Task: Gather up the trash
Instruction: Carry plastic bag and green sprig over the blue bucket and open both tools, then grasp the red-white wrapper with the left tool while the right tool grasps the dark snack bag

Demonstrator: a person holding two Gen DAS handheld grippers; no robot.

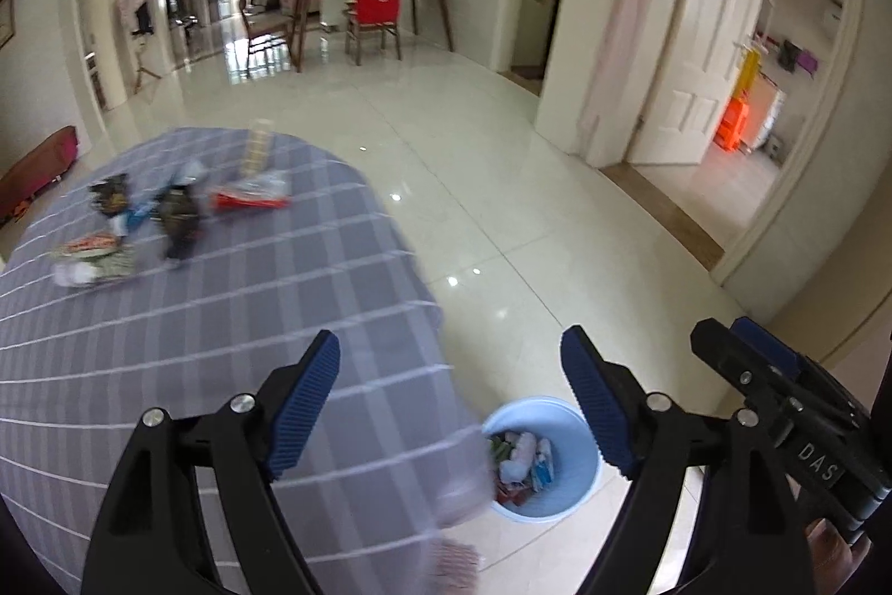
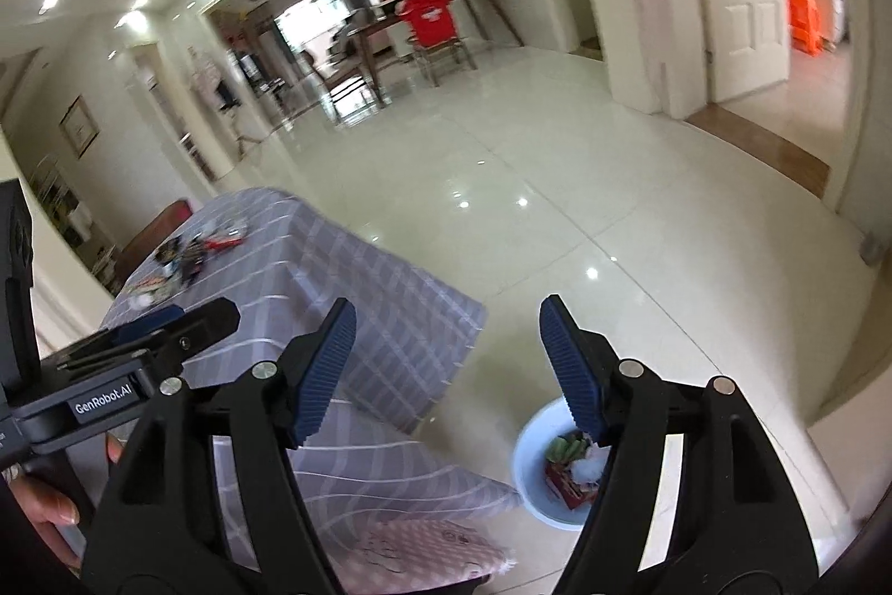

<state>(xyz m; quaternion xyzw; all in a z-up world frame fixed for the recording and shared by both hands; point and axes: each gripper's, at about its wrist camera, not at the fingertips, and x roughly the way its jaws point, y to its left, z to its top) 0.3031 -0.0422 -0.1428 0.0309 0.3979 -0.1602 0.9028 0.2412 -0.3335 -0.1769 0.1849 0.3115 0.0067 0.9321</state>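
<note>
Several crumpled wrappers (image 1: 167, 216) lie blurred on a table under a grey checked cloth (image 1: 223, 344), with a red and white packet (image 1: 251, 196) beside them. The right wrist view shows the same wrappers (image 2: 195, 249) far off at the left. A light blue bin (image 1: 557, 500) (image 2: 532, 478) stands on the floor by the table corner with trash inside (image 1: 521, 461). My left gripper (image 1: 450, 338) is open and empty above the cloth's edge. My right gripper (image 2: 447, 305) is open and empty above the floor, beside the bin.
Glossy white floor tiles (image 1: 502, 182) stretch to a dining table with chairs (image 1: 373, 15) at the back. A pink cushioned seat (image 2: 429, 550) sits under the near table edge. White doors and doorways (image 1: 702, 54) line the right side.
</note>
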